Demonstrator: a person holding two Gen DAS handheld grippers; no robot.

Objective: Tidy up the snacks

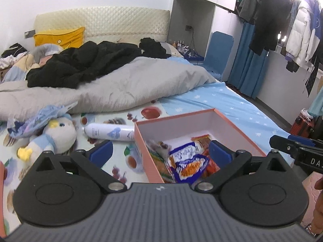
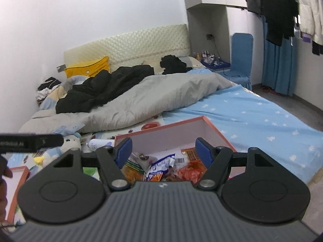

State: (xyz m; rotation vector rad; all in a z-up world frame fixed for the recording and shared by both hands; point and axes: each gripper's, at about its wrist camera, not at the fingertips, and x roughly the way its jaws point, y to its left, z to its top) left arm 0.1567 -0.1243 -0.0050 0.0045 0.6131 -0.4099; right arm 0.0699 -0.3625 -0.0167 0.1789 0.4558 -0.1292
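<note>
A pink-orange cardboard box (image 1: 177,128) lies open on the bed, with several snack packets inside, among them a blue and white one (image 1: 186,161). My left gripper (image 1: 160,151) hovers over the box's near left corner, jaws wide open and nothing between them. My right gripper (image 2: 163,150) hangs above the near edge of the same box (image 2: 171,136), also open and holding nothing. Below it lie the snack packets (image 2: 161,168). Each gripper shows at the edge of the other's view: the right gripper (image 1: 298,151) and the left gripper (image 2: 30,141).
A white spray bottle (image 1: 110,133) and a plush toy (image 1: 54,139) lie left of the box on a fruit-print mat. An orange-rimmed lid (image 2: 19,173) sits at the near left. A grey duvet (image 1: 131,84) and black jacket cover the bed's far half. Clothes hang at right.
</note>
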